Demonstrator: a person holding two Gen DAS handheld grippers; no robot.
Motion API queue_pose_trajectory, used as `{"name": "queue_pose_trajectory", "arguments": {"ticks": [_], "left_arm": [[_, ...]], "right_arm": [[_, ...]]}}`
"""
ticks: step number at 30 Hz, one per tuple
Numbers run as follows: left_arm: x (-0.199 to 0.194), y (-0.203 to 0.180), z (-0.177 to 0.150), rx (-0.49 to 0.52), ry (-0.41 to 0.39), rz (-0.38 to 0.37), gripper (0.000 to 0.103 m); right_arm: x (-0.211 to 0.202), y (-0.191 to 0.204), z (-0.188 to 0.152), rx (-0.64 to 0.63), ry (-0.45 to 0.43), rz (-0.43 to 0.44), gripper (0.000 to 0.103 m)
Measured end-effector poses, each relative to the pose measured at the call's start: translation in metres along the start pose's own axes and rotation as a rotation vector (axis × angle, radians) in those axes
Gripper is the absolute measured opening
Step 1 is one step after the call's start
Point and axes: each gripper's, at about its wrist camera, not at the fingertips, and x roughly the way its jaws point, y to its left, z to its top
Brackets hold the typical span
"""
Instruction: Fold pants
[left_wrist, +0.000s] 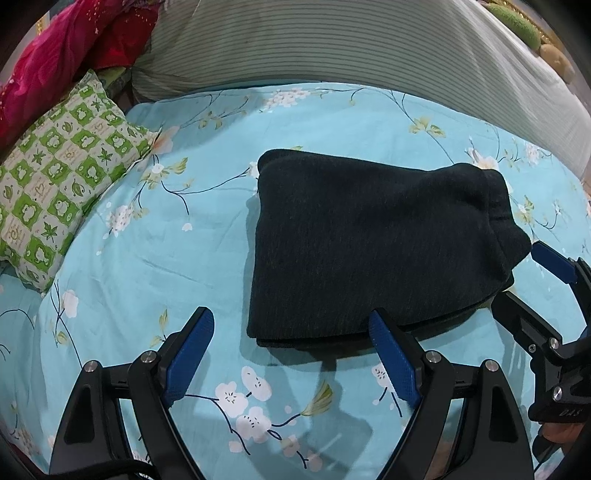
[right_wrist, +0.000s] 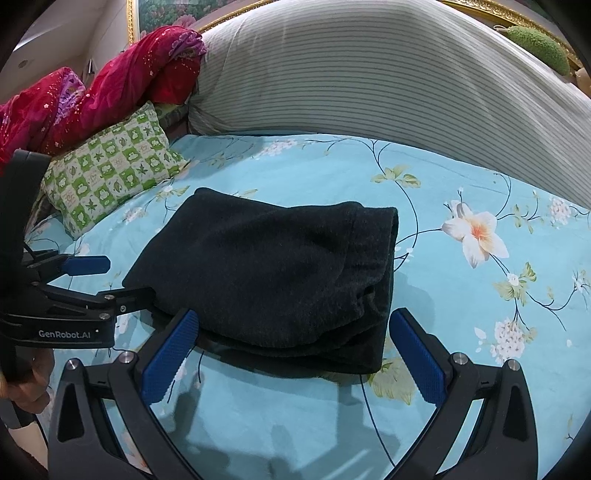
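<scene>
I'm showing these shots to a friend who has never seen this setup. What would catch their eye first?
First, the dark pants, folded into a thick bundle in the middle of the turquoise floral bedsheet. Next, the blue-padded left gripper and right gripper, both open at the bundle's near edge. Behind lie a green checked pillow on the left and a large striped pillow along the back.

white "genrobot.ai" lettering stands on the left gripper (right_wrist: 92, 275) body; the right gripper (left_wrist: 524, 275) body reads "das".
</scene>
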Motion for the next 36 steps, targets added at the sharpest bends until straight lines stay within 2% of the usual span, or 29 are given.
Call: {"name": "queue_pose_trajectory", "arguments": {"ticks": [10,22,36], "left_arm": [[-0.006,-0.003,0.003,0.005,-0.001,-0.010,0.086],[0.000,0.000,0.016,-0.018,0.027,-0.004,0.085],[-0.001,0.001,0.015,-0.030,0.036,0.003,0.084]], "right_arm": [[-0.005,-0.006,0.004,0.015,-0.012,-0.015,0.103],[-0.002,-0.008,0.008,0.035,0.014,-0.017,0.103],[0.002,-0.013,0.009,0.058,0.029,-0.017,0.103]]}}
